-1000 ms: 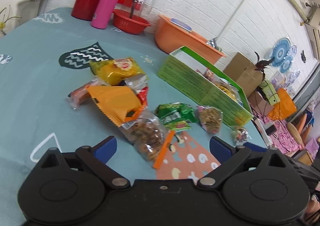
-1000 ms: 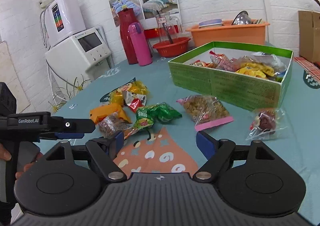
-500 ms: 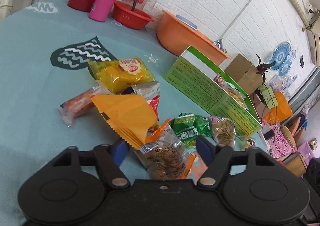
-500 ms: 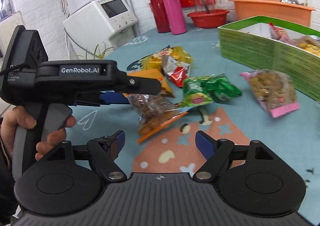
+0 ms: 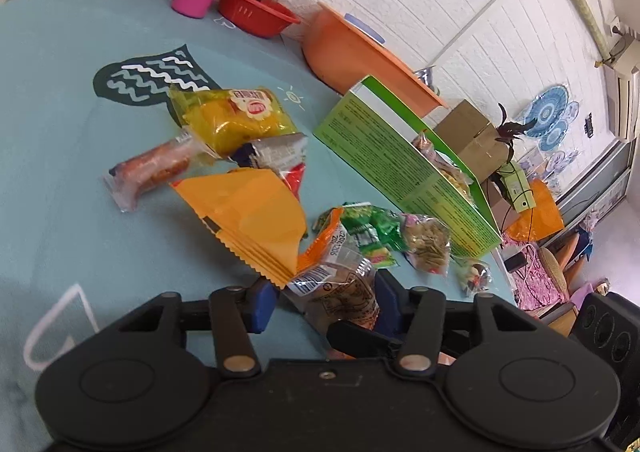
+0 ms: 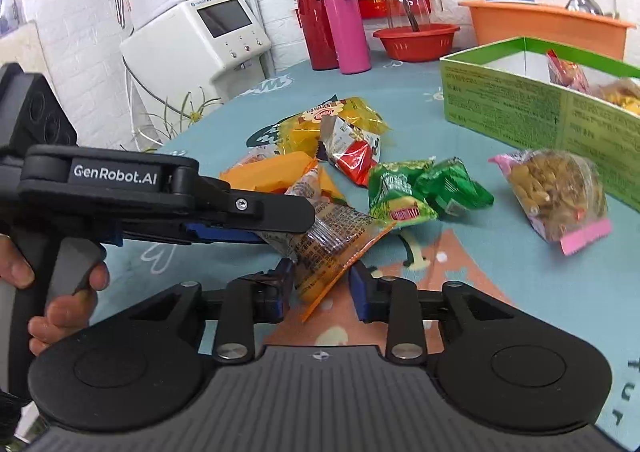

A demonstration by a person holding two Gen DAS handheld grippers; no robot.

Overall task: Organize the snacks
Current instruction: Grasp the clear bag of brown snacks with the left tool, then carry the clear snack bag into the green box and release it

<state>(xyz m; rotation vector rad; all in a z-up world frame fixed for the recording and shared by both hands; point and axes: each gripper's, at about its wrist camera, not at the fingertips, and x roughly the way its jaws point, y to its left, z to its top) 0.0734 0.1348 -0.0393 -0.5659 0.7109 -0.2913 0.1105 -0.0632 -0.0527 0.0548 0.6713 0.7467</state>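
A clear snack bag with brown pieces and an orange edge (image 5: 340, 284) (image 6: 332, 244) sits between both grippers. My left gripper (image 5: 324, 302) has closed on its upper part; it also shows in the right wrist view (image 6: 276, 230). My right gripper (image 6: 322, 286) has its fingers narrowed around the bag's lower end, with small gaps still showing. Loose snacks lie on the blue tablecloth: an orange pack (image 5: 248, 211), a yellow pack (image 5: 236, 119), a green pack (image 6: 416, 191), a nut bag with pink edge (image 6: 560, 191). The green box (image 5: 400, 155) (image 6: 532, 111) holds several snacks.
A red flask (image 6: 316, 7), pink bottle (image 6: 346, 25), red bowl (image 6: 416, 39) and orange basin (image 6: 548, 27) stand at the table's far side. A white appliance (image 6: 200, 39) stands at the left. A small dark snack bag (image 5: 474, 276) lies by the box.
Both grippers have moved in on the clear snack bag and narrowed their jaws. The left one has closed on it and lifted its end off the cloth; the right one came in around its lower end.
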